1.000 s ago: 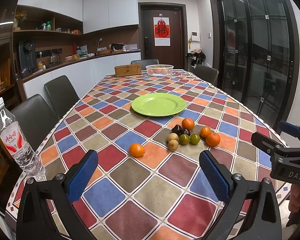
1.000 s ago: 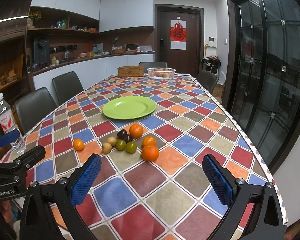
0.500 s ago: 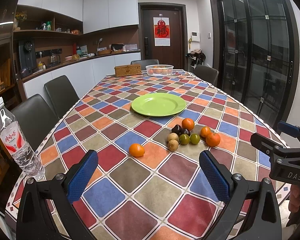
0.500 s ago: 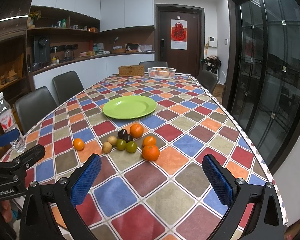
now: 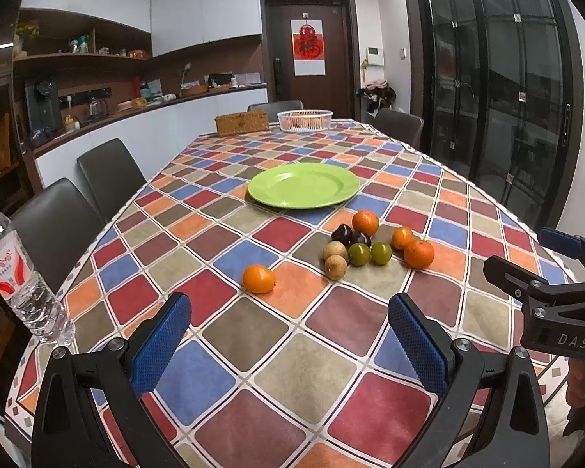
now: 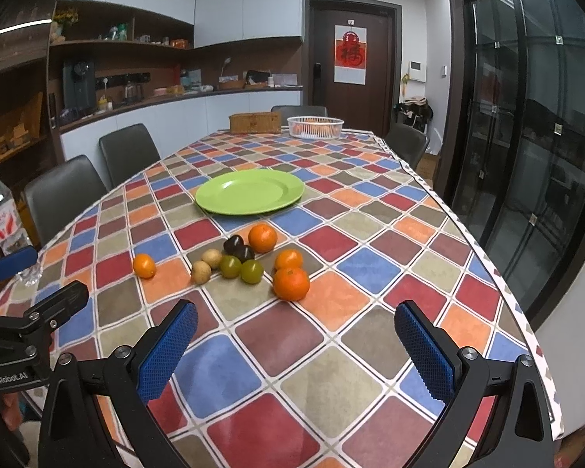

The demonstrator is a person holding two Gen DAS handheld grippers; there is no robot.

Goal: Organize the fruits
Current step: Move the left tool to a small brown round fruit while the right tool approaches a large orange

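Countertop-backed table (image 5: 222, 335); "DAS" right tool (image 5: 542, 273).

Checkered table (image 5: 292, 370) bears plate (image 5: 304, 191), fruits (image 5: 364, 247) (maybe plums).

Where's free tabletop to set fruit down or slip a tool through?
Free: the round green plate itself; checkered cloth between both open tools and the fruit cluster; the gap between the lone orange and the cluster. Crowded: inside the cluster, where fruits touch.

Off to my left a water bottle (image 5: 23, 273) stands at the table edge, wicker box (image 5: 241, 123) far end, chairs (image 5: 111, 173) alongside.
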